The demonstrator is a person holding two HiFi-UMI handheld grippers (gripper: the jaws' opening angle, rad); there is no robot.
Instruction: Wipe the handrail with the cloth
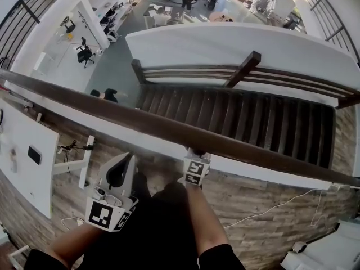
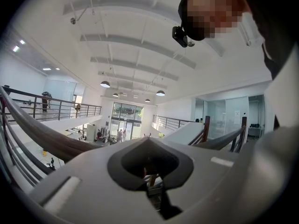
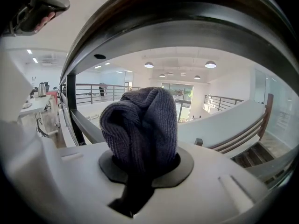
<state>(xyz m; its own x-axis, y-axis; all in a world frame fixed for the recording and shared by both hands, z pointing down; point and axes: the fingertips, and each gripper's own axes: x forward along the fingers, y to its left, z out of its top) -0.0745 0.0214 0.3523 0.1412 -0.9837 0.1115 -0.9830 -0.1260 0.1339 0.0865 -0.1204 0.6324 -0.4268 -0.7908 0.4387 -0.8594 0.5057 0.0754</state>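
A dark brown wooden handrail (image 1: 112,112) runs slantwise across the head view from left to lower right. My right gripper (image 1: 195,152) reaches up to its underside and is shut on a dark grey knitted cloth (image 3: 140,125). In the right gripper view the bunched cloth stands up out of the right gripper (image 3: 140,169), close under the curved rail (image 3: 177,17); whether they touch I cannot tell. The cloth is hidden in the head view. My left gripper (image 1: 125,160) is held lower, short of the rail, and points upward. Its jaws (image 2: 149,146) are shut with nothing between them.
Beyond the rail a dark staircase (image 1: 242,117) drops to a lower floor, bounded by a white parapet (image 1: 225,44) with its own rails. A white table (image 1: 22,162) stands at the left on the wood-pattern floor, and a white cable (image 1: 270,210) lies at the right.
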